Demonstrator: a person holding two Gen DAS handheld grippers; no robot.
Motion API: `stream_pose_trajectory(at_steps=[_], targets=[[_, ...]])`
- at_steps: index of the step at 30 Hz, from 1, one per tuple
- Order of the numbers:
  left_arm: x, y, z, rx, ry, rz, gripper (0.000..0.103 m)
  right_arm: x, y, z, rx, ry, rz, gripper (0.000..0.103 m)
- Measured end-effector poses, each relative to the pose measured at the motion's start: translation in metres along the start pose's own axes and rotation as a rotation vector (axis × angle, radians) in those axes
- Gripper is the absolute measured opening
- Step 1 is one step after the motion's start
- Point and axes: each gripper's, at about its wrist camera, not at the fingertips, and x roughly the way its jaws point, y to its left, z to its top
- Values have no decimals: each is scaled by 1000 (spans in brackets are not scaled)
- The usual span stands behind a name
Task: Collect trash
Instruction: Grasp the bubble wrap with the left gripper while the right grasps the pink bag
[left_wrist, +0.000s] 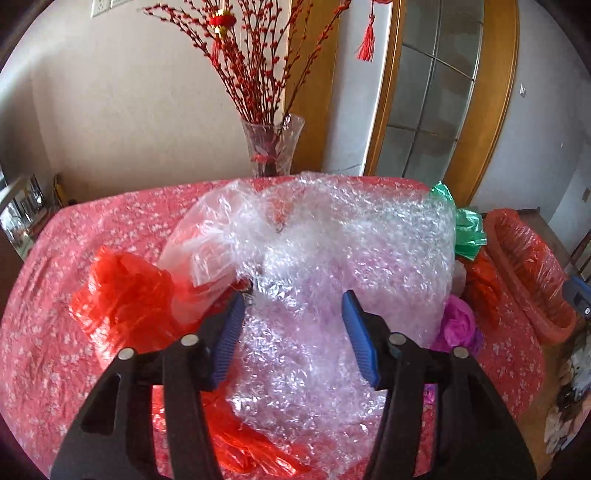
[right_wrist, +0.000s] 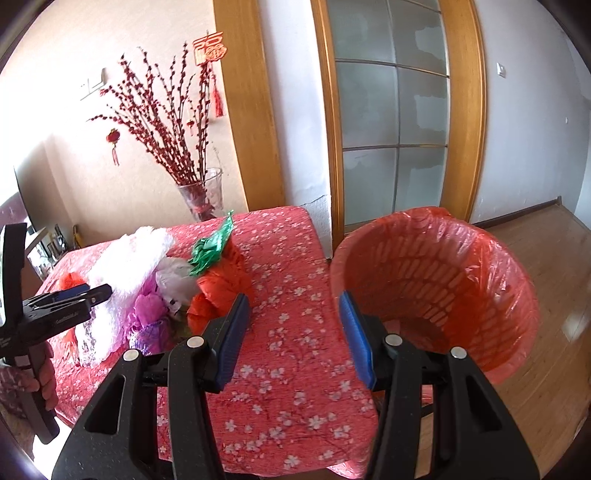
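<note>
Plastic trash lies piled on a table with a red flowered cloth (left_wrist: 110, 214). A big sheet of clear bubble wrap (left_wrist: 332, 258) fills the middle of the left wrist view, with a clear bag (left_wrist: 207, 240), red bags (left_wrist: 122, 295), a green bag (left_wrist: 467, 232) and a pink bag (left_wrist: 460, 325) around it. My left gripper (left_wrist: 293, 306) is open, its jaws straddling the bubble wrap. My right gripper (right_wrist: 293, 306) is open and empty above the cloth (right_wrist: 288, 369), between the trash pile (right_wrist: 218, 291) and a red-lined basket (right_wrist: 436, 288). The left gripper also shows in the right wrist view (right_wrist: 92, 290).
A glass vase (left_wrist: 273, 147) with red branches stands at the table's far edge by the wall. The basket (left_wrist: 528, 266) sits off the table's right side over a wooden floor (right_wrist: 546, 258). A wood-framed glass door (right_wrist: 395, 122) is behind.
</note>
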Motion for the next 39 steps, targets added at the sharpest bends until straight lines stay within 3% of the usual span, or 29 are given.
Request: stream_pose_trajectory(at_steps=[4,6,16,25,34,39], targets=[[7,4,-2,-12,30,-60,11,4,4,-2,-7,11,6,52],[5,4,-3,-16,18,-73,5,5,7,-3,-13,12,7,52],[-46,12,13,-18,-113,-71,4,9,24,7,-44,-1,35,52],[-90,28,38,-29,-232,-27,3,18,62,8,-82,23,139,51],[-108,52,48,-56,-282,15,3,35,99,-3,-111,95,241,48],[-113,62,46,-65,-286,28,3,50,110,-8,-128,138,252,45]])
